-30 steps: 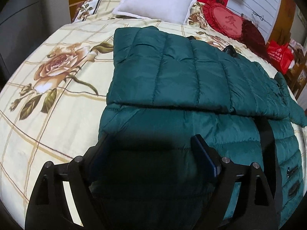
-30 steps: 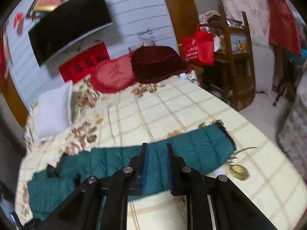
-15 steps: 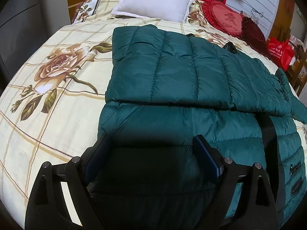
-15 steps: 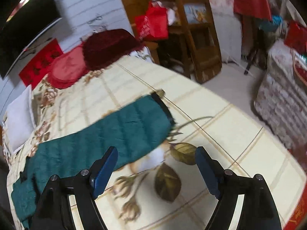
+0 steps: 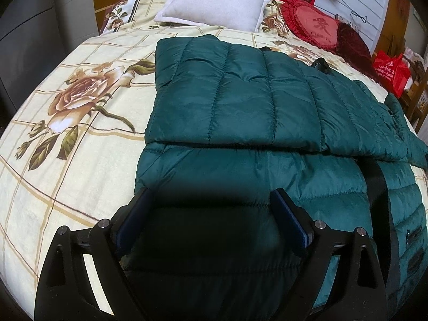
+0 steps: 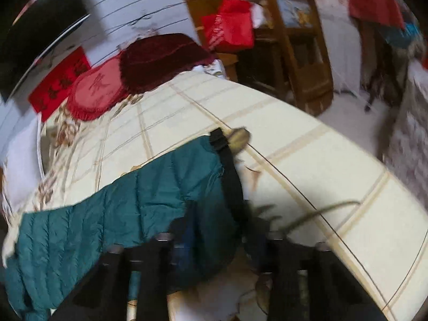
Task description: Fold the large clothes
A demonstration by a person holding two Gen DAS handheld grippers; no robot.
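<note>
A dark green quilted jacket [image 5: 240, 101] lies on the floral bed sheet [image 5: 80, 123], with one panel folded over its body. My left gripper [image 5: 211, 191] hovers over the jacket's near edge, jaws wide apart and nothing pinched between them. In the blurred right wrist view, the jacket's sleeve [image 6: 133, 214] stretches across the bed and ends in a black cuff [image 6: 230, 176]. My right gripper [image 6: 222, 230] is low on that cuff end, its fingers drawn in with the sleeve fabric between them.
A white pillow [image 5: 216, 2], a red heart cushion [image 5: 313, 24] and a dark red cushion [image 5: 350, 40] line the head of the bed. A red bag [image 6: 230, 26] and wooden furniture [image 6: 299, 53] stand past the bed's far corner. Floor [image 6: 355, 123] drops off beyond the bed edge.
My right gripper swung along the sleeve and sank to its cuff end, opened wide on the way, then closed around the fabric. The left gripper and the jacket body stayed put.
</note>
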